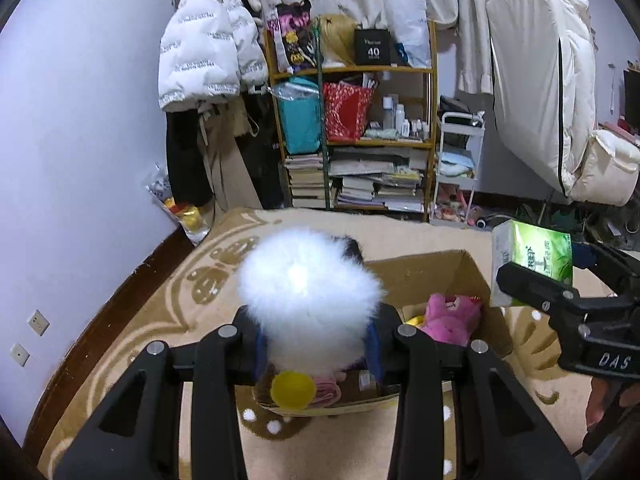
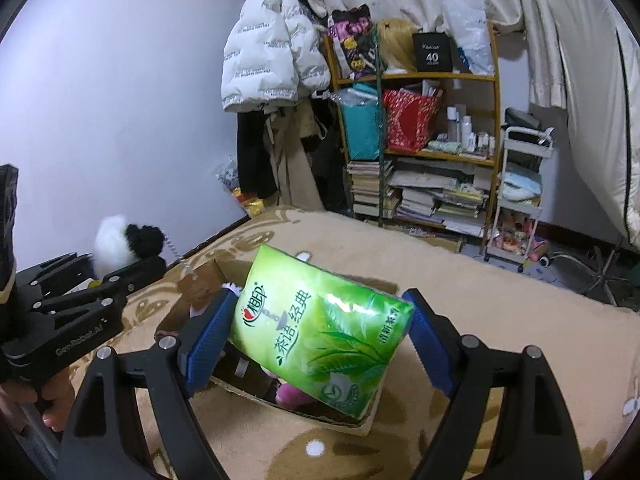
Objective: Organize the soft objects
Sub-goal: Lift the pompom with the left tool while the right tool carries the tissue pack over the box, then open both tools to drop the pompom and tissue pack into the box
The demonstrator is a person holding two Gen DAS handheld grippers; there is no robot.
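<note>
Left wrist view: left gripper [image 1: 316, 344] clenched on fluffy white plush [image 1: 308, 280], above cardboard box [image 1: 460, 272] for drop. Right gripper [image 2: 320, 344] grasping green tissue pack [image 2: 320, 336] over same box, ready to stow.

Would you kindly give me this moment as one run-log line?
left gripper: shut on fluffy white plush | right gripper: shut on green tissue pack | cardboard box: pink plush inside

My left gripper [image 1: 316, 344] tilts downward, blue pads pinched narrow on a fluffy white toy [image 1: 308, 288]; my right gripper [image 2: 320, 340], jaws spread wide, clamps a green tissue pack [image 2: 320, 332], fingers [image 2: 56, 404] curled round the left handle.
</note>
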